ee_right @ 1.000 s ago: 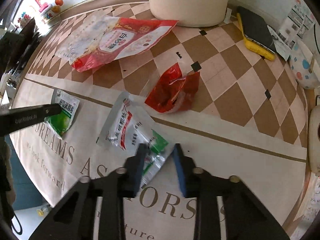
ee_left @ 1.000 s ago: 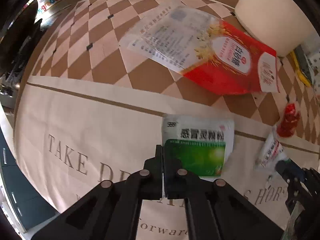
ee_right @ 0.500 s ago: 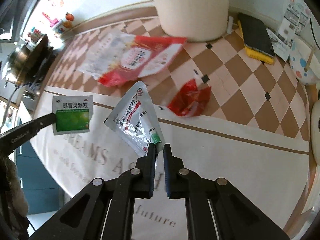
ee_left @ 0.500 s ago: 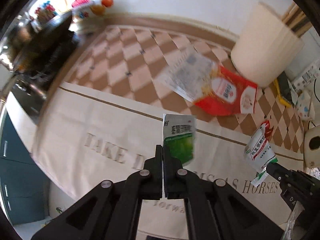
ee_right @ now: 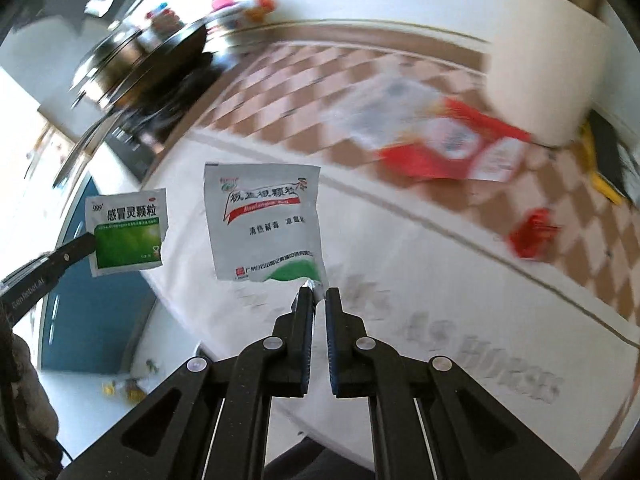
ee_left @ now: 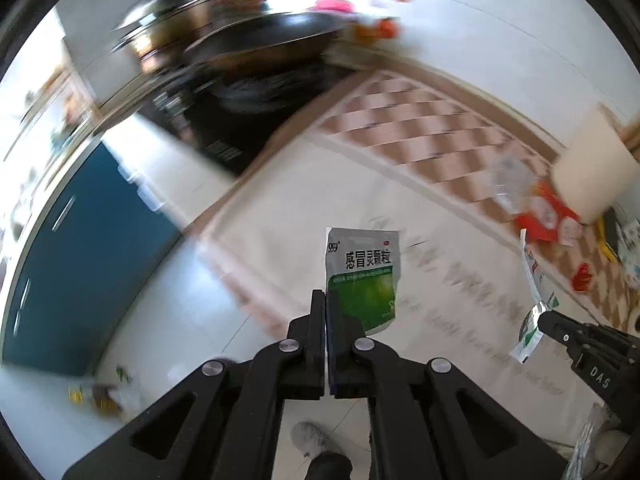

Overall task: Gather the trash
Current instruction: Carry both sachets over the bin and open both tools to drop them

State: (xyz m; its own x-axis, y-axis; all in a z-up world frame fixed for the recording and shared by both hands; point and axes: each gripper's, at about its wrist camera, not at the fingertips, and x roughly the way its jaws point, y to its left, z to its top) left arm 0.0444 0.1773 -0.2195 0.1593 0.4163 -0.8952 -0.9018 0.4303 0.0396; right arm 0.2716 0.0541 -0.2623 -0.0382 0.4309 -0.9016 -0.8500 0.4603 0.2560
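Worktop (ee_right: 400,300) lying below, red wrappers (ee_right: 452,148) remaining on it. Right tool (ee_right: 316,300) pinching white sachet (ee_right: 262,224) by one corner; left tool (ee_left: 326,304) clamping green sachet (ee_left: 362,276), both aloft. Advice: keep clamps firm during carry.

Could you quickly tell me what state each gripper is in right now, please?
Left gripper: closed on the green-and-white sachet, lifted off the table.
Right gripper: closed on the corner of the white sachet.

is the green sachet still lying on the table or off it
Off it. The green sachet hangs upright in the air, pinched at its lower edge by the shut left hand-held gripper, the tablecloth behind it.
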